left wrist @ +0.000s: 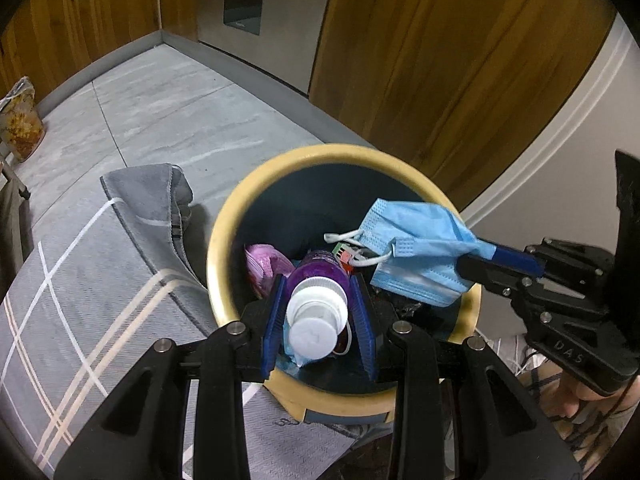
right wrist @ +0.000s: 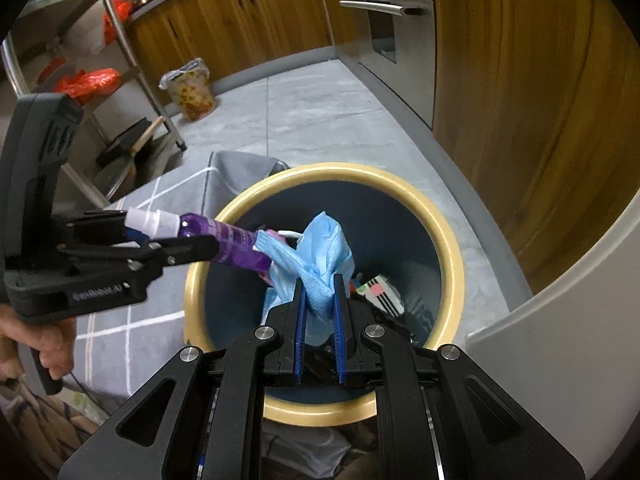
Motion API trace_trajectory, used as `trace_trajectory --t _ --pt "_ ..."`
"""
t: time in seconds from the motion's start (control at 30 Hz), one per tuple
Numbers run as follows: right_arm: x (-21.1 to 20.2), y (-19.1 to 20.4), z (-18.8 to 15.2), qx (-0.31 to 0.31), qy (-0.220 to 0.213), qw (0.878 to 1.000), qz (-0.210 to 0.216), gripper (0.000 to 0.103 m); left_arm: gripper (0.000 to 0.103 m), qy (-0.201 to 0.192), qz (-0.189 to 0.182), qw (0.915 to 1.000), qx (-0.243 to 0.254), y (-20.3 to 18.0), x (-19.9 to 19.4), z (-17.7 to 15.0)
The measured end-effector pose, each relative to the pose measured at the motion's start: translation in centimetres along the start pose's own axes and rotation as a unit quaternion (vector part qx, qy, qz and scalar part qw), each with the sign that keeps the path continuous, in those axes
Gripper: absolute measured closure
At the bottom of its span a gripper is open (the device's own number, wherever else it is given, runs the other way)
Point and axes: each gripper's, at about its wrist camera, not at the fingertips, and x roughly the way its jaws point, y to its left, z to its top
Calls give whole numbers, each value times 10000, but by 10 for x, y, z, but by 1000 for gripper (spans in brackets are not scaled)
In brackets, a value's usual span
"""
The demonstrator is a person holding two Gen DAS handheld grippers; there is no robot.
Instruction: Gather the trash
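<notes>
A round bin with a yellow rim [left wrist: 224, 240] and a dark inside stands on the floor below both grippers. My left gripper [left wrist: 319, 284] is shut on a purple bottle [left wrist: 320, 276] with a white cap, held over the bin's near side. My right gripper [left wrist: 480, 258] comes in from the right, shut on a light blue face mask [left wrist: 416, 240] that hangs over the bin's opening. In the right wrist view the mask [right wrist: 324, 248] is bunched between my right gripper's [right wrist: 319, 284] blue pads, and my left gripper [right wrist: 200, 236] holds the bottle [right wrist: 224, 240] above the rim [right wrist: 448, 248]. A pink wrapper [left wrist: 266, 268] and a striped packet [right wrist: 380, 290] lie inside.
A grey blanket with pale stripes [left wrist: 80, 280] lies left of the bin. Wooden cabinets and a steel oven [left wrist: 260, 20] line the far side of the grey tiled floor. A bag of scraps [right wrist: 192, 88] sits by a metal rack [right wrist: 100, 80]. A white curved wall [right wrist: 560, 340] stands close on the right.
</notes>
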Motion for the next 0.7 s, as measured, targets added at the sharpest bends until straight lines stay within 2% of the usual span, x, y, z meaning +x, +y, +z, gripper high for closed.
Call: trace_trajectory --t 0.13,0.23,0.3,0.37,0.57,0.7 --pt "6 0 -2 2 135 9999 -73 89 71 90 32 9999 74 0 7 -5" --pt "10 -1 -4 70 266 9995 -119 78 70 143 109 9998 94 1 11 -9" --pt "8 -4 -4 124 249 9995 -144 67 63 140 121 9998 86 0 10 -9" --pt "3 -6 -4 147 176 9996 -146 57 44 48 136 9999 61 1 5 -8" --pt "-17 -6 -7 149 -23 9999 -79 41 30 -216 97 9997 -49 3 -17 -8" --pt "-31 -6 -13 156 -148 9997 -65 37 25 -396 128 9991 -89 3 -34 -10"
